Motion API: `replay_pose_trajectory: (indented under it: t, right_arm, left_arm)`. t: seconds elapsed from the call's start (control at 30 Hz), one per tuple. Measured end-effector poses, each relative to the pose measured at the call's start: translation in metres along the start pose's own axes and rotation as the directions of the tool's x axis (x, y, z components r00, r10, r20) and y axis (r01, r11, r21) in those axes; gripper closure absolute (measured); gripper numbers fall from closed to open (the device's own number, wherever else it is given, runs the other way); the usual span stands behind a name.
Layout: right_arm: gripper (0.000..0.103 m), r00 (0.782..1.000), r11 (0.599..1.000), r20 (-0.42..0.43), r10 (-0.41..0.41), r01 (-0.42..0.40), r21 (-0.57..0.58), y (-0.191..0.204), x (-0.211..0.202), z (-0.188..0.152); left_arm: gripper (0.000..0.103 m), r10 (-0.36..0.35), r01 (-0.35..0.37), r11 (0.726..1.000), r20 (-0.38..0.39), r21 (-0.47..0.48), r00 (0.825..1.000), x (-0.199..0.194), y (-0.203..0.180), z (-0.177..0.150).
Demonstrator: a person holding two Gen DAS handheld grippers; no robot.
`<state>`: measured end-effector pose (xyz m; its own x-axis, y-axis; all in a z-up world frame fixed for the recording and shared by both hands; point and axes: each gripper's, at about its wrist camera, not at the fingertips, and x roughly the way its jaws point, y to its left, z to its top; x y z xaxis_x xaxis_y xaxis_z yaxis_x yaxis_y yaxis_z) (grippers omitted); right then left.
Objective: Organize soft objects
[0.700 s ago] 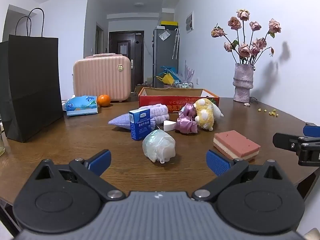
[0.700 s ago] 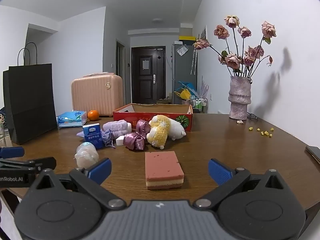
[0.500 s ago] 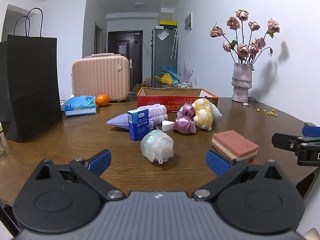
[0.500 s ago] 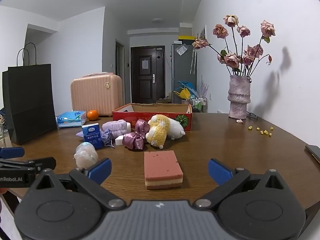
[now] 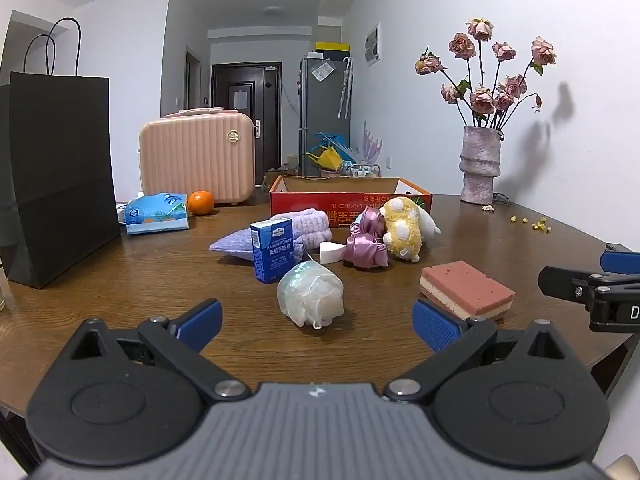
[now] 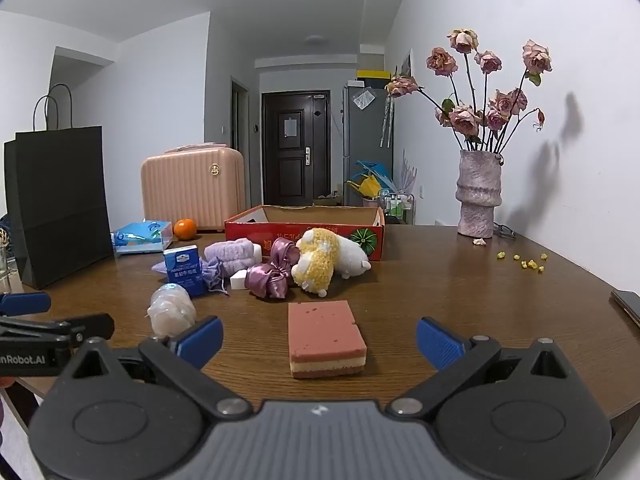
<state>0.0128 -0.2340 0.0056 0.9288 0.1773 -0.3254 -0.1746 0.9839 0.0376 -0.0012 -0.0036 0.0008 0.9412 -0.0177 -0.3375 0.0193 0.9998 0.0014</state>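
Soft objects lie on a brown table: a white crumpled bundle, a pink layered sponge, a purple satin scrunchie, a yellow-and-white plush toy, purple towels and a small white sponge. A red cardboard box stands open behind them. My left gripper is open just short of the bundle. My right gripper is open, with the pink sponge between its fingers' line.
A blue handkerchief box stands by the towels. A black paper bag, a tissue pack, an orange and a pink suitcase are at the left and back. A vase of dried roses stands back right.
Both grippers have edged slightly forward toward the objects. Nothing on the table has moved.
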Motion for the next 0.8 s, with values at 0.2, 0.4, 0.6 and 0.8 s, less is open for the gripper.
replay_pose_trajectory:
  t: [0.2, 0.4, 0.6, 0.8]
  right_arm:
    - [0.000, 1.000, 1.000, 0.001, -0.001, 0.001, -0.001, 0.0008, 0.0000, -0.0002]
    - [0.000, 1.000, 1.000, 0.002, -0.001, 0.001, -0.003, 0.0007, -0.0001, 0.0006]
    - [0.000, 1.000, 1.000, 0.001, -0.002, 0.002, -0.003, 0.0009, -0.0002, 0.0010]
    - [0.000, 1.000, 1.000, 0.003, -0.001, 0.001, -0.005, 0.0026, -0.0005, 0.0017]
  left_arm:
    - [0.000, 0.000, 0.000, 1.000, 0.000, 0.000, 1.000, -0.0020, 0.0003, 0.0005]
    - [0.000, 0.000, 0.000, 1.000, 0.000, 0.000, 1.000, -0.0024, 0.0006, 0.0006]
    - [0.000, 0.000, 0.000, 1.000, 0.000, 0.000, 1.000, -0.0026, 0.0007, 0.0009]
    - [0.000, -0.001, 0.001, 1.000, 0.000, 0.000, 1.000, -0.0026, 0.0009, 0.0007]
